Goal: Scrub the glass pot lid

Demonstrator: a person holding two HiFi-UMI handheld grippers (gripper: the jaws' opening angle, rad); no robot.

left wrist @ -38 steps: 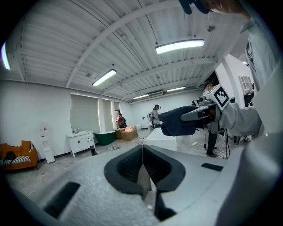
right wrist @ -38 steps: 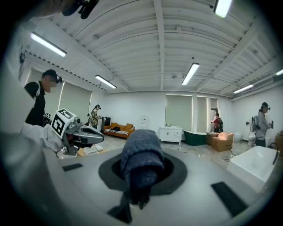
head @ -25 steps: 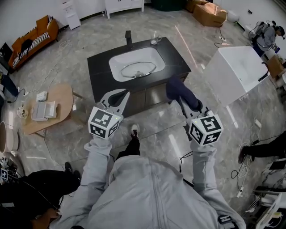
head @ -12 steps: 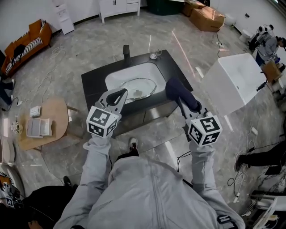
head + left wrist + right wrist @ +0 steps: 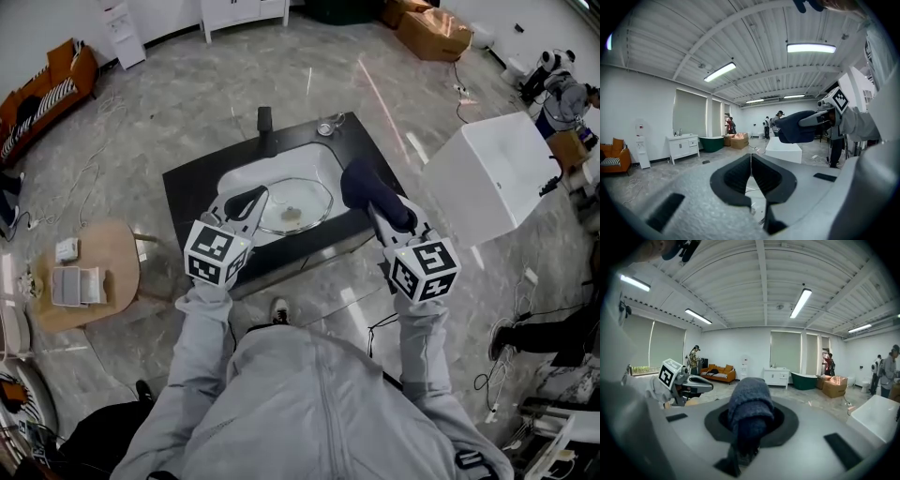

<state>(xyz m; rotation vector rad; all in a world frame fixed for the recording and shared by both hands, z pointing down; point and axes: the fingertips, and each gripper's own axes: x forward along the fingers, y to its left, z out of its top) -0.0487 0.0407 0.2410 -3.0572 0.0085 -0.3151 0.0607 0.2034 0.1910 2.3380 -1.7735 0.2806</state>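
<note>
the lid (image 5: 293,206) is seen lying in the sink (image 5: 236,178), toward the front edge of the counter (image 5: 187,206). the left gripper (image 5: 246,201) is held above it with jaws pressed together and empty. a cloth (image 5: 366,187) is clamped in the right gripper (image 5: 382,214).

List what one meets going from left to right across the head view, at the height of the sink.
wooden table → left hand-held gripper → glass lid → blue cloth → white tub
</note>
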